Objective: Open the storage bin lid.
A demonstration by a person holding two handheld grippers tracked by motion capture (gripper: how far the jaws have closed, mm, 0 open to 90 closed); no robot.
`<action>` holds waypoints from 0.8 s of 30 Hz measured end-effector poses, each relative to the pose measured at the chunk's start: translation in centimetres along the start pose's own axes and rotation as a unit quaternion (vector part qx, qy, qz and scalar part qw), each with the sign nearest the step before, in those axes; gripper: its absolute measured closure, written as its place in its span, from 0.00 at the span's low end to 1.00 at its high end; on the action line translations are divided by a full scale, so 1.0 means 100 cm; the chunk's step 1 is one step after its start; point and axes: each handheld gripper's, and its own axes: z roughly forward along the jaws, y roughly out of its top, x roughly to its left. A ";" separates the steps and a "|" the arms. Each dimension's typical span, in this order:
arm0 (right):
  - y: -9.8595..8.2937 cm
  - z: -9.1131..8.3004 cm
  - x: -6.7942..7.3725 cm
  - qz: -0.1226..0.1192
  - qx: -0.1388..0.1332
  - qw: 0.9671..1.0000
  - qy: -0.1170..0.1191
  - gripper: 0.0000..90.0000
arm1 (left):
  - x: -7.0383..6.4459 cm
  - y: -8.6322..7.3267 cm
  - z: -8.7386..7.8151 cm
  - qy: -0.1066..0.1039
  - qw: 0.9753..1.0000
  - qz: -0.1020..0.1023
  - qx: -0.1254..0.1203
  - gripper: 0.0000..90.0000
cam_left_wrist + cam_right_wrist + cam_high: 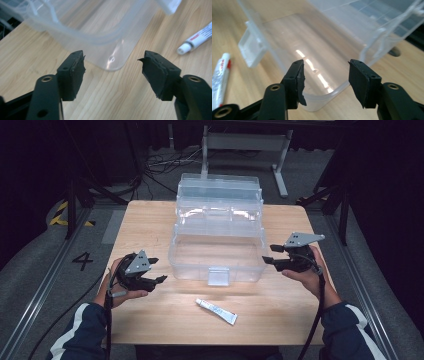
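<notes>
The clear box (217, 255) is flanked by 2 wide, empty tools, left tool (153, 270) and right tool (270, 254); judged light, stiff, slippery, best taken by its rim. A tube (216, 311) lies near.

Clear plastic box (217, 251) stands open mid-table; small white tube (216, 311), probably glue, lies before it.

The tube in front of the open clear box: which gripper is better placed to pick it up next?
Probably the left. The tube lies nearer the left gripper, whose open jaws face it. The right gripper, also open, sits farther back beside the clear box.
</notes>
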 end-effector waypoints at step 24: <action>0.006 0.018 0.072 -0.035 0.034 0.996 0.080 0.42 | -0.006 -0.073 0.018 -0.021 0.996 -0.051 0.072 0.27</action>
